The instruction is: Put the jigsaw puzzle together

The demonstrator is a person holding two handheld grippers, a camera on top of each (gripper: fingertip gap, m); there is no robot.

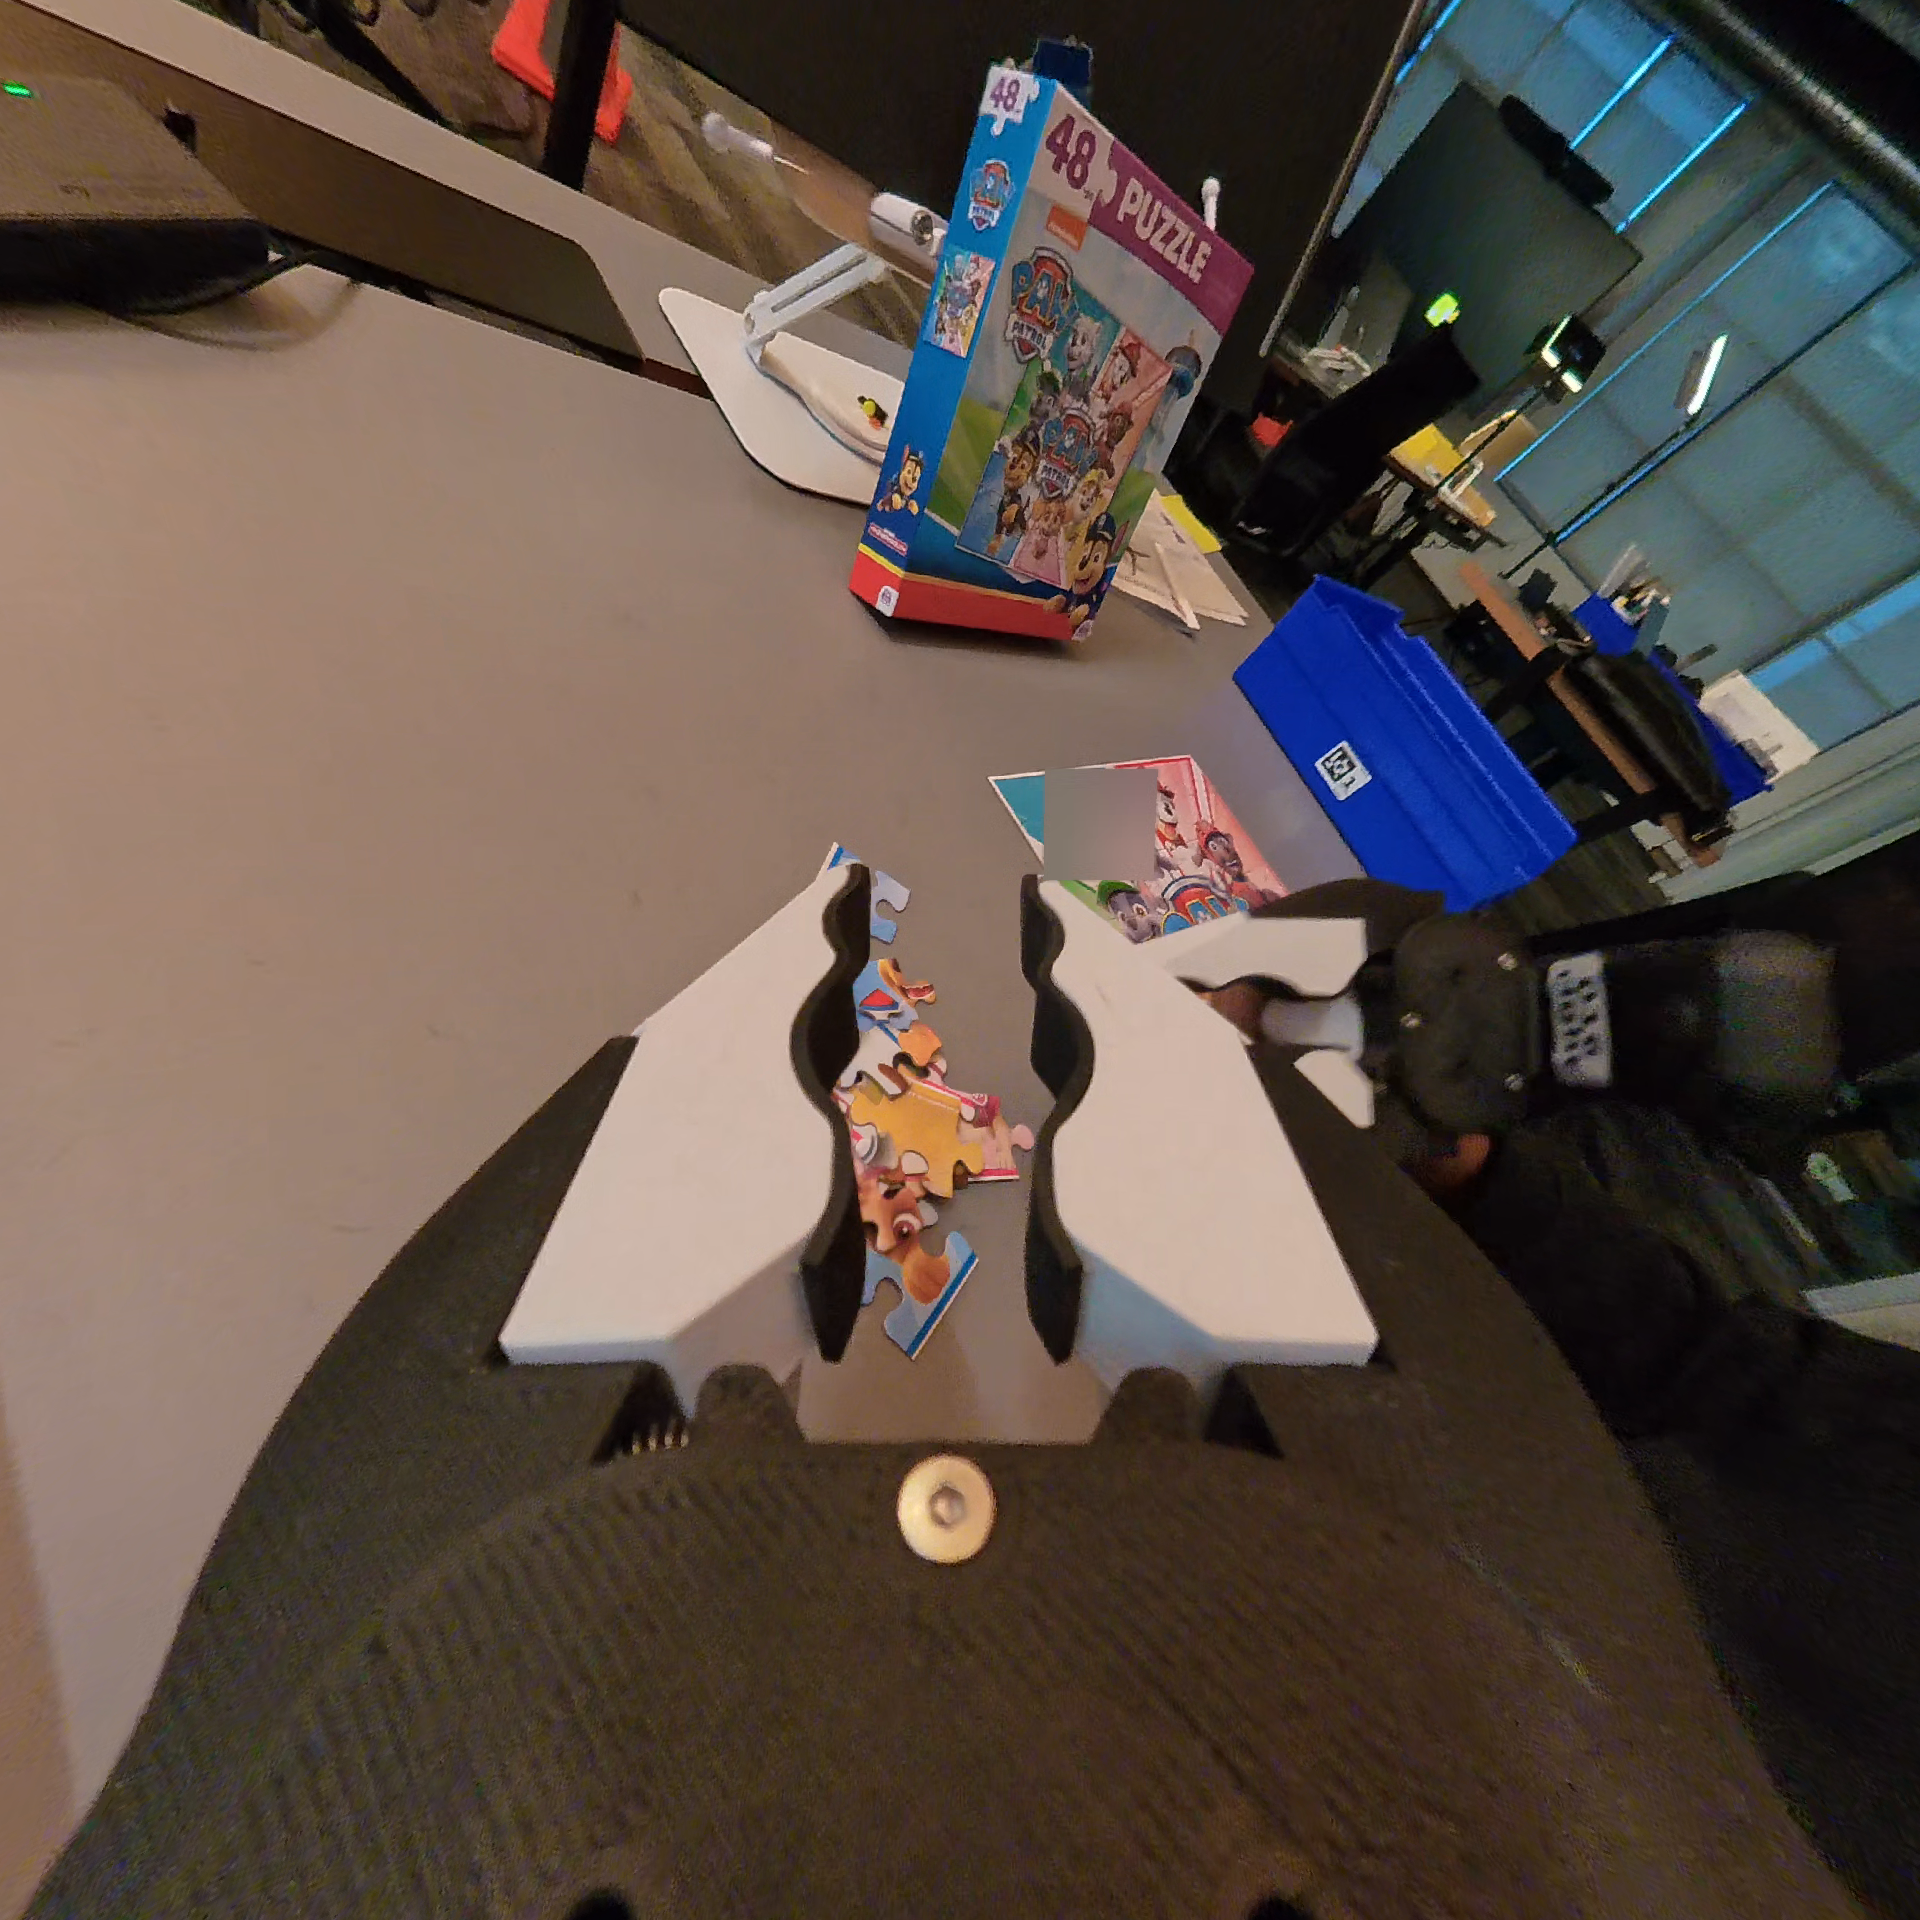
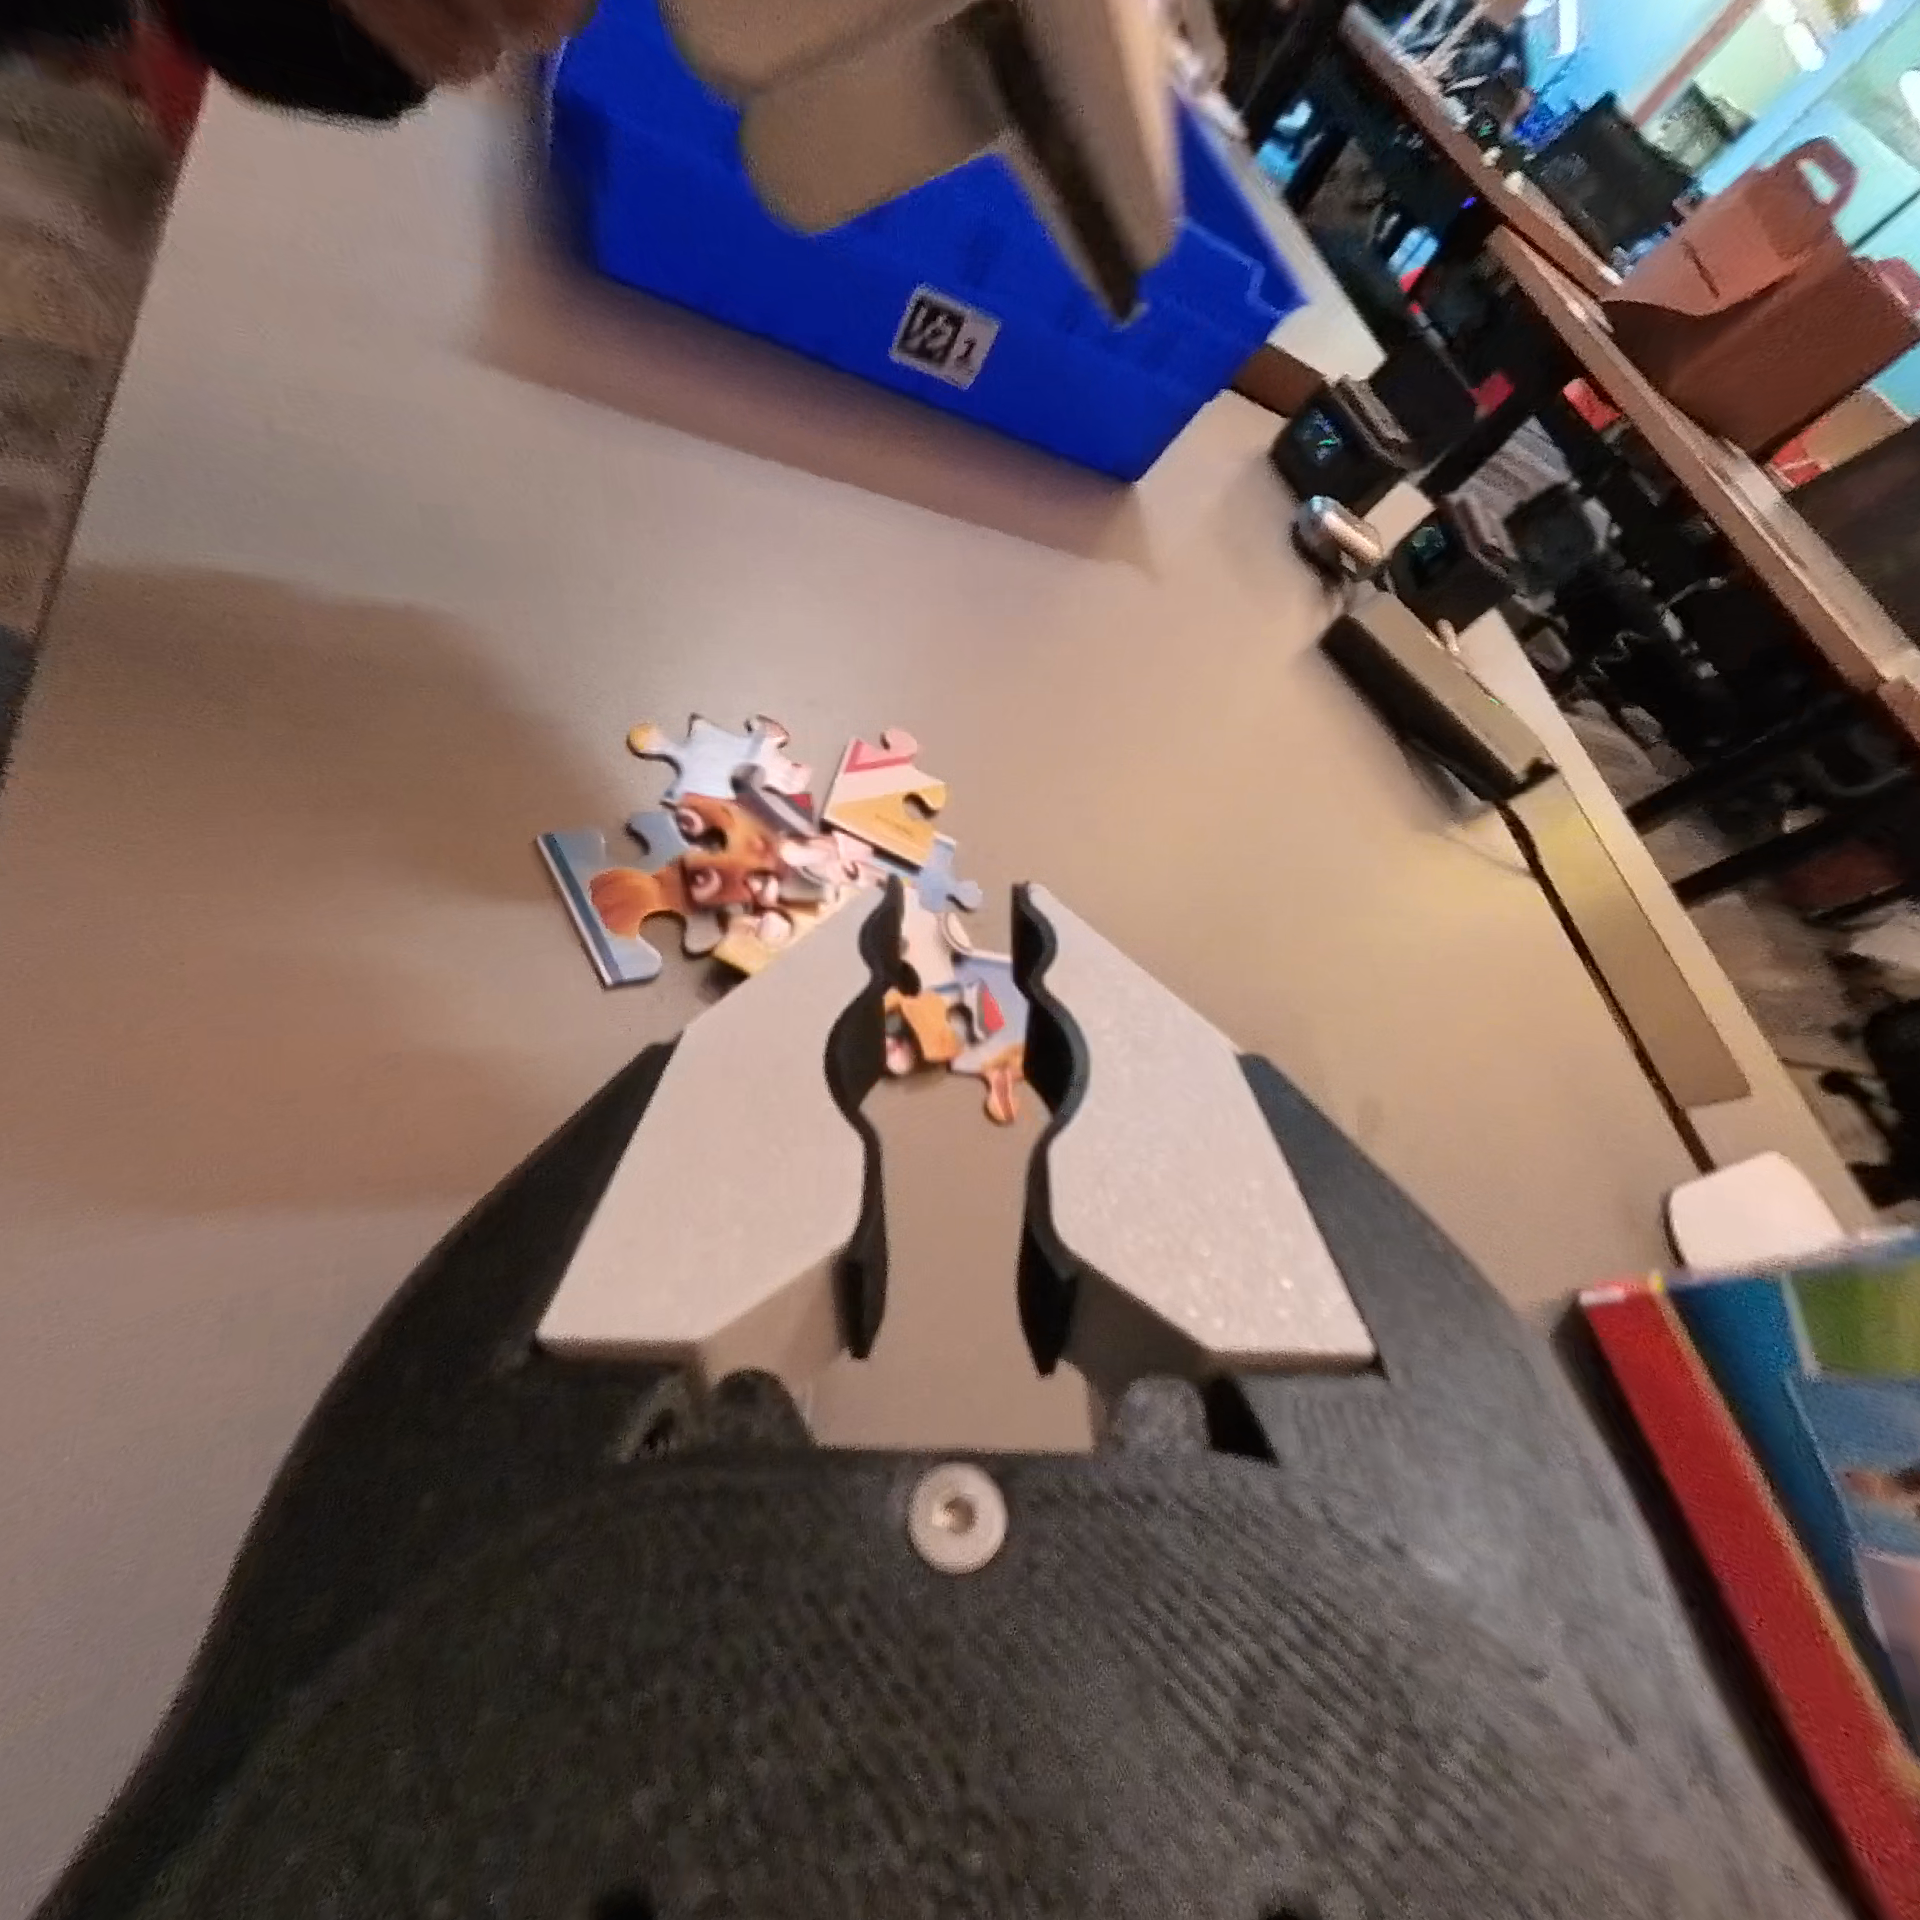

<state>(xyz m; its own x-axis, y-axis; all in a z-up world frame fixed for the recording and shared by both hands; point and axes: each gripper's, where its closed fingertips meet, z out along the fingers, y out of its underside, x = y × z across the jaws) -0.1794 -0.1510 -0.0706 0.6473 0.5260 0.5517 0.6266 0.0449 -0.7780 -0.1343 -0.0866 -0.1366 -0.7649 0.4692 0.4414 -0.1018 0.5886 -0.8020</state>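
- We see our left gripper [image 1: 945,883] with its jaws apart and unladen, above loose puzzle pieces [image 1: 914,1132] on the grey table [image 1: 416,727].
- Our right gripper [image 2: 956,894] likewise gapes over the same heap.
- Farther off: an assembled puzzle section [image 1: 1195,842], a blue bin [image 1: 1392,748], an upright puzzle box [image 1: 1049,384].

Print on puzzle box [image 1: 1049,353]; tag on blue bin [image 1: 1392,769].

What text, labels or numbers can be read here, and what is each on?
Wording not copied; where the writing sits:
Puzzle box, upright on table: large legible print on front and side.
Blue bin: white sticker, code mark and a digit.
Papers behind box: too small.
Right tongs: body label in left wrist view, blurred.
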